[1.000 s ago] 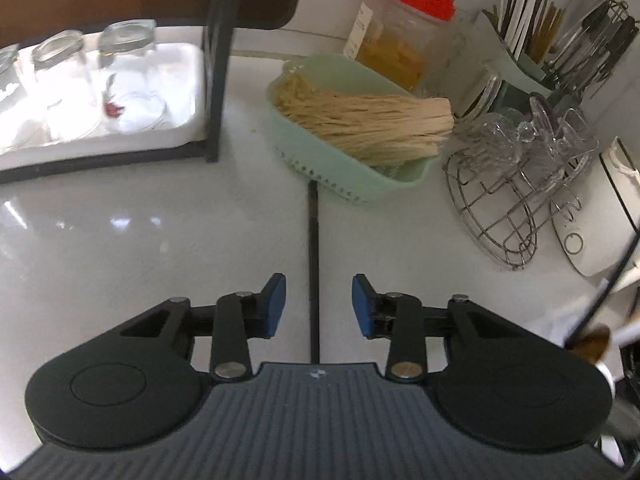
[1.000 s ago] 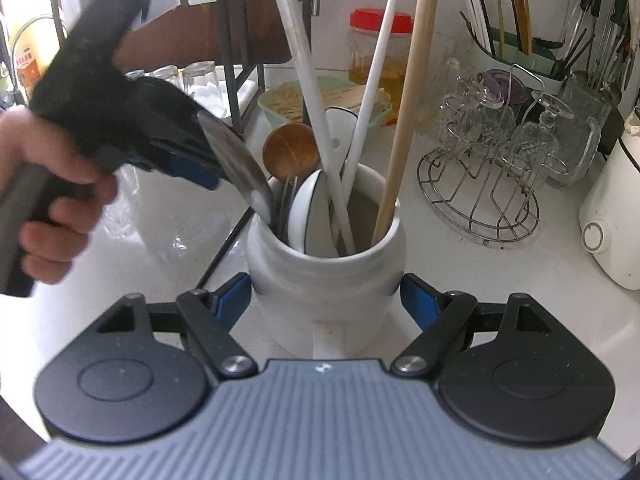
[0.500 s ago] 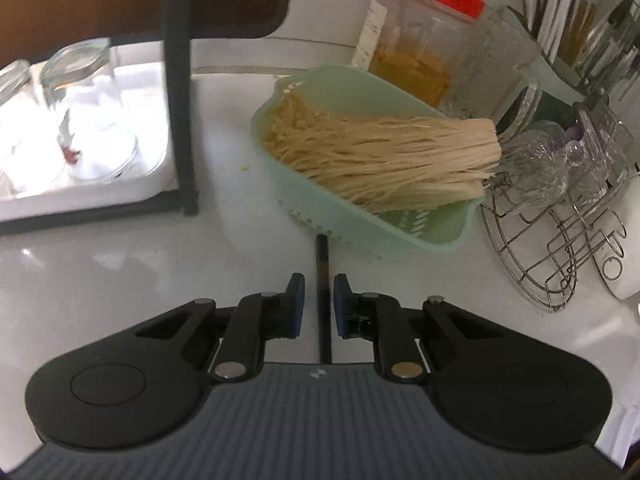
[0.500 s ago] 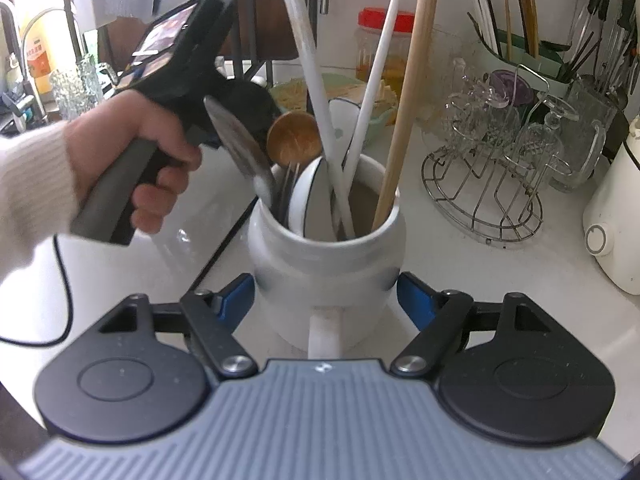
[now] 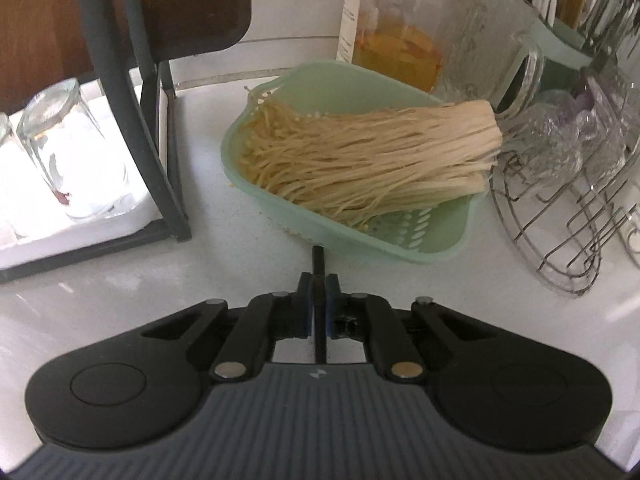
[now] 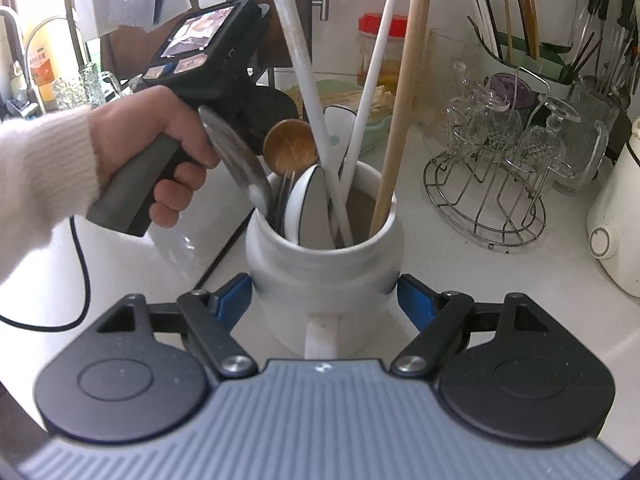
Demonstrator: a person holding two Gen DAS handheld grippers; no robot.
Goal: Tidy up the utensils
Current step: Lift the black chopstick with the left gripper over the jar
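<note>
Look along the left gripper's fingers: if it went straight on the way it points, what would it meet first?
Probably the near wall of the green basket holding noodles. The left gripper, closing on a thin black stick, points at it; depth is uncertain.

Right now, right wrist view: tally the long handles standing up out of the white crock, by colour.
White: 2, a thick white handle and a thin white handle
Wood: 1, a bare wooden handle
Total: 3
</note>
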